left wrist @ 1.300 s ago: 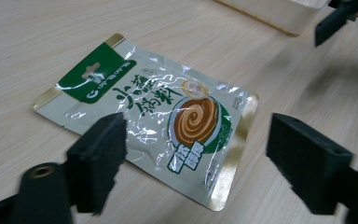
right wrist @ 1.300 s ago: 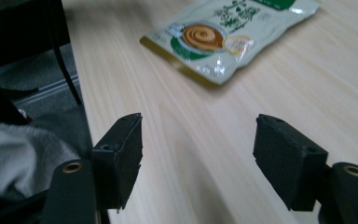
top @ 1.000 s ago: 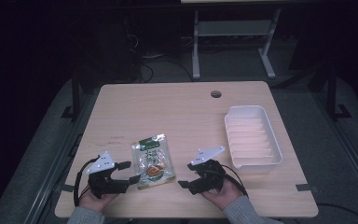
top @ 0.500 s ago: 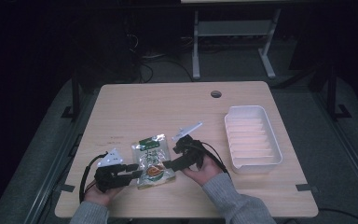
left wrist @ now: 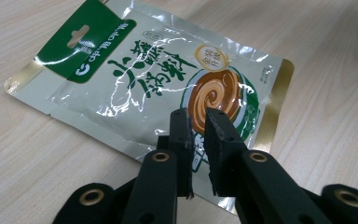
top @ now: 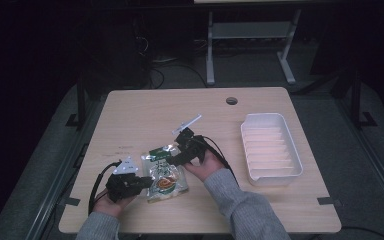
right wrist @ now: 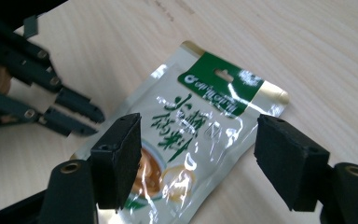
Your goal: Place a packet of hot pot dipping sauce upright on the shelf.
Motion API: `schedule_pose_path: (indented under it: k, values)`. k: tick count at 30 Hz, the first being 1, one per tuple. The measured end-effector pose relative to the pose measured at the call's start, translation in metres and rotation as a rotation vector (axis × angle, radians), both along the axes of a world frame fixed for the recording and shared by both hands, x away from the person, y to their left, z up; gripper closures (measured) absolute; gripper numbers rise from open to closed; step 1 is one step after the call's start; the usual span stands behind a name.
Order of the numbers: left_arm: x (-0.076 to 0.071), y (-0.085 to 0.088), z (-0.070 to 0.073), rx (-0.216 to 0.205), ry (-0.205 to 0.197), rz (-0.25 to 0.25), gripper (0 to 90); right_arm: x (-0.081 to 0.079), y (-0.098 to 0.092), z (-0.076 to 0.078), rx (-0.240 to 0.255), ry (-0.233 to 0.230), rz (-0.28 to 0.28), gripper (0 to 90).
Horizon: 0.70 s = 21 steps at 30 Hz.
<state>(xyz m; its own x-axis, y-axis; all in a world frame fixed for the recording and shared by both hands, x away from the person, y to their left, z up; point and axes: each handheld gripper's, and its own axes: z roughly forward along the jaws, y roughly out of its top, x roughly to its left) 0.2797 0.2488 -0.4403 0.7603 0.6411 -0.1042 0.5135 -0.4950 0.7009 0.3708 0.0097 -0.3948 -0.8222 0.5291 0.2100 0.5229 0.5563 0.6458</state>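
- The sachet (left wrist: 149, 88) is a flat foil pouch, silvery and glossy, with crinkles that catch the light; it has a green header band with a hang slot, green lettering, a round brown swirl picture and gold-edged seams.
- It lies flat on the wooden table (top: 145, 115), near the person's edge and left of the middle, between the two grippers (top: 164, 172).
- The left gripper (left wrist: 196, 140) sits at the sachet's lower edge; its jaws have just been closing and now stand almost together, with a narrow gap. The sachet's corner runs in between them, but whether the pads actually pinch the foil I cannot tell.
- The right gripper (right wrist: 198, 158) hovers over the sachet's upper end with its jaws spread wide, one on each side of the pouch, holding nothing.
- Both grippers are matt black, with blocky, rough-textured pads (right wrist: 121, 154) and brass-coloured rivets.
- The table is pale wood grain, smooth, with a round cable hole (top: 232, 100) near its far edge.
- A white plastic tray (top: 292, 150), rectangular with a ribbed floor and rounded corners, stands well apart to the right.
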Motion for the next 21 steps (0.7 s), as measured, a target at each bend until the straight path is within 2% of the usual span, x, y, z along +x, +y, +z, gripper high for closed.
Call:
schedule_pose_path:
  k: [3, 5, 7, 8, 9, 14, 15, 21]
  values:
    - [0.003, 0.000, -0.001, 0.005, 0.022, 0.003, 83.7, 0.015, 0.007, -0.003, -0.026, 0.018, -0.013, 31.3]
    - [0.004, -0.001, -0.002, 0.008, 0.025, 0.002, 83.9, 0.018, 0.008, -0.005, -0.027, 0.022, -0.022, 31.6]
    - [0.005, -0.004, -0.004, 0.025, 0.040, -0.024, 84.9, 0.030, 0.012, -0.009, -0.038, 0.041, -0.040, 31.6]
    - [0.005, -0.004, -0.004, 0.025, 0.040, -0.024, 85.7, 0.030, 0.012, -0.009, -0.038, 0.041, -0.040, 31.6]
    - [0.005, -0.007, -0.005, 0.048, 0.045, -0.033, 86.2, 0.036, 0.013, -0.013, -0.054, 0.041, -0.043, 33.2]
    - [0.005, -0.009, -0.009, 0.085, 0.065, -0.048, 86.6, 0.048, 0.013, -0.022, -0.076, 0.050, -0.062, 34.9]
    - [0.005, -0.012, -0.013, 0.115, 0.077, -0.058, 86.6, 0.053, 0.011, -0.028, -0.078, 0.073, -0.072, 34.8]
    - [0.005, -0.012, -0.014, 0.122, 0.072, -0.054, 88.4, 0.063, 0.007, -0.037, -0.073, 0.111, -0.096, 34.7]
